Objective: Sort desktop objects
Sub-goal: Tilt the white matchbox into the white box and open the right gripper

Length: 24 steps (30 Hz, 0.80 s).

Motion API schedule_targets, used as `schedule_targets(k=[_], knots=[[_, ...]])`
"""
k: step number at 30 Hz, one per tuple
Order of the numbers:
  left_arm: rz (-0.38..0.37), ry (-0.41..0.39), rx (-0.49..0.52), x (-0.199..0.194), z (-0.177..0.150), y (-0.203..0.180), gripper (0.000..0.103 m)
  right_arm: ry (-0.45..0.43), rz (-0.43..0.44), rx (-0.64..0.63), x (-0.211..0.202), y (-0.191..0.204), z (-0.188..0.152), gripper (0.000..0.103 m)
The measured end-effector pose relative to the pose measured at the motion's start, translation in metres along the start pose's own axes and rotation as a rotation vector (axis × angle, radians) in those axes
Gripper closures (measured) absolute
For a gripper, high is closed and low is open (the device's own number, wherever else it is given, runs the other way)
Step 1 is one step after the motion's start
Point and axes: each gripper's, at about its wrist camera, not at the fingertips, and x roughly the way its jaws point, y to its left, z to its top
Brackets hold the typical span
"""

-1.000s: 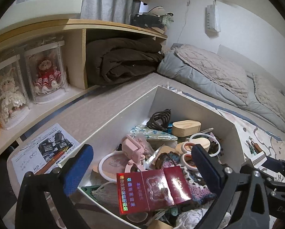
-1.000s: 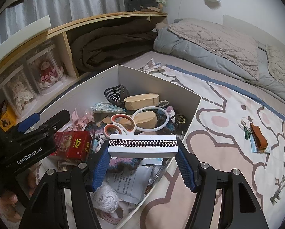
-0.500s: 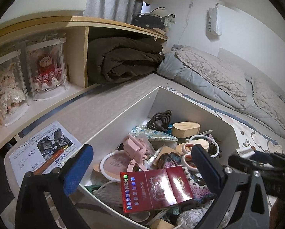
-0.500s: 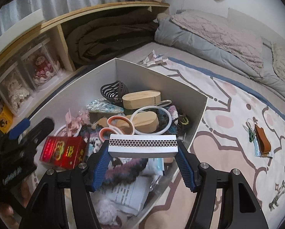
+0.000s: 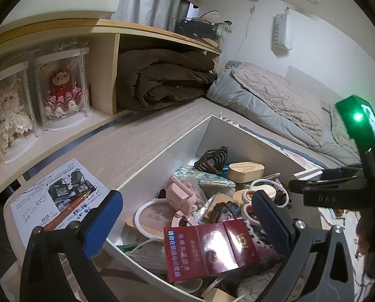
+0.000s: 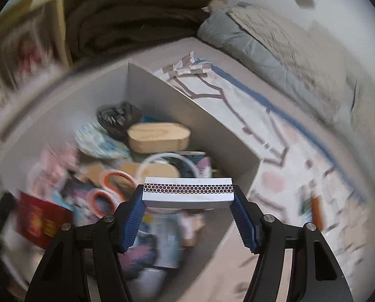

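Squarely between right gripper [image 6: 188,207] pads: matchbox [image 6: 187,193].

Right hand-held gripper [image 6: 188,212] clamped, tilted downward; left hand-held gripper [image 5: 187,216] wide open.

**A bedroom at home**

This is a bedroom. Far ahead of the claw lies a bed [image 5: 275,100] with a grey blanket [image 5: 242,100]. To the front left, a wooden shelf [image 5: 107,29] holds a folded brown blanket [image 5: 164,78] and two dolls in clear cases [image 5: 61,88]. Curtains [image 5: 147,2] hang above. Right under the claw sits a white box [image 5: 162,158] of small home things.
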Motion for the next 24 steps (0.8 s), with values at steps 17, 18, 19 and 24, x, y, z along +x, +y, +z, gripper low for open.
schedule_targets(k=[17,18,19,24], knots=[[-0.055,0.007,-0.009,0.000,0.000,0.000,0.000,0.300,-0.380,-0.632,0.052,0.035,-0.024,0.037],[-0.054,0.008,-0.007,0.001,0.000,0.000,0.000,0.303,-0.403,-0.656,0.054,0.036,-0.026,0.037],[-0.052,0.008,-0.005,0.001,0.000,0.000,0.000,0.304,-0.416,-0.667,0.055,0.036,-0.026,0.037],[-0.048,0.009,-0.004,0.002,0.000,-0.001,0.000,0.293,-0.422,-0.681,0.055,0.035,-0.026,0.037]])
